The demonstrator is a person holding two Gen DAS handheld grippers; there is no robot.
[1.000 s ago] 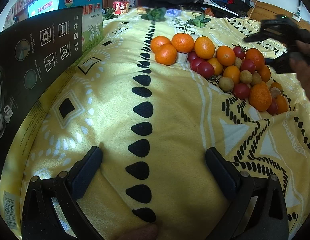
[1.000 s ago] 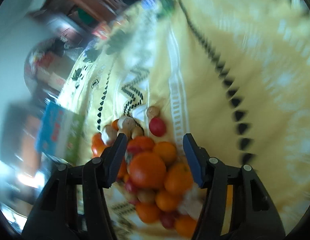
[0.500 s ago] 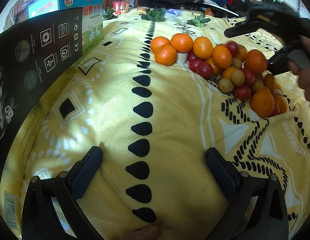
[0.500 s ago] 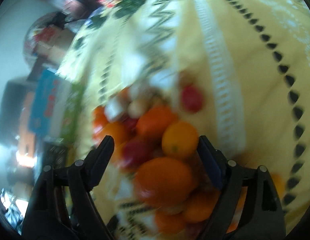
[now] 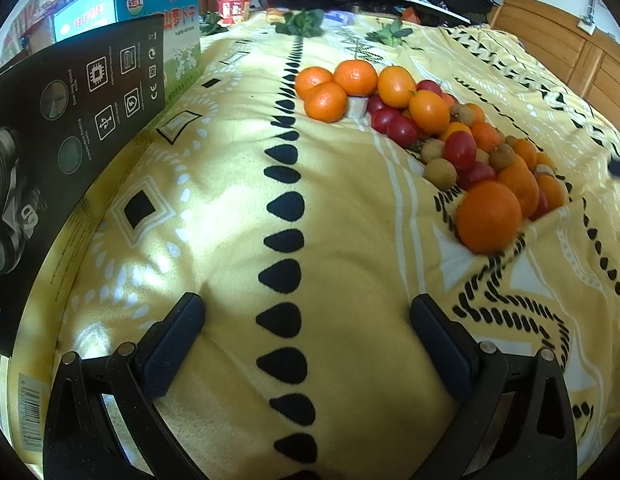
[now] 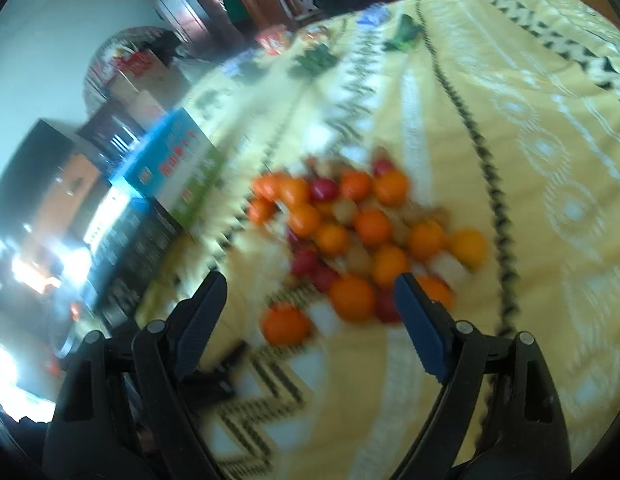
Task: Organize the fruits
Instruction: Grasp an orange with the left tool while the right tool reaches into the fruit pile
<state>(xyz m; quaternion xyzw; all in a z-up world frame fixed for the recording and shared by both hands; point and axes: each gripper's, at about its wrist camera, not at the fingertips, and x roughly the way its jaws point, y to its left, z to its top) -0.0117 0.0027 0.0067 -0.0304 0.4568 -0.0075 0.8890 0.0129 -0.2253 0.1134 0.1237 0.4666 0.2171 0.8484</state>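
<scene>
A pile of fruit (image 5: 449, 136) lies on the yellow patterned blanket (image 5: 230, 208): oranges, red cherry tomatoes and brown longans. A large orange (image 5: 489, 216) sits at its near end. My left gripper (image 5: 306, 320) is open and empty, low over the blanket, well short of the pile. In the blurred right wrist view the pile (image 6: 357, 232) lies ahead of my right gripper (image 6: 310, 296), which is open and empty above the blanket.
A black product box (image 5: 62, 128) and a blue and green carton (image 5: 150, 12) stand along the left edge. Green leaves (image 5: 306, 24) and clutter lie at the far end. A wooden headboard (image 5: 565, 60) is at the right.
My right gripper has pulled back from over the fruit and has left the left wrist view. The pile has shifted slightly. The left gripper has not moved.
</scene>
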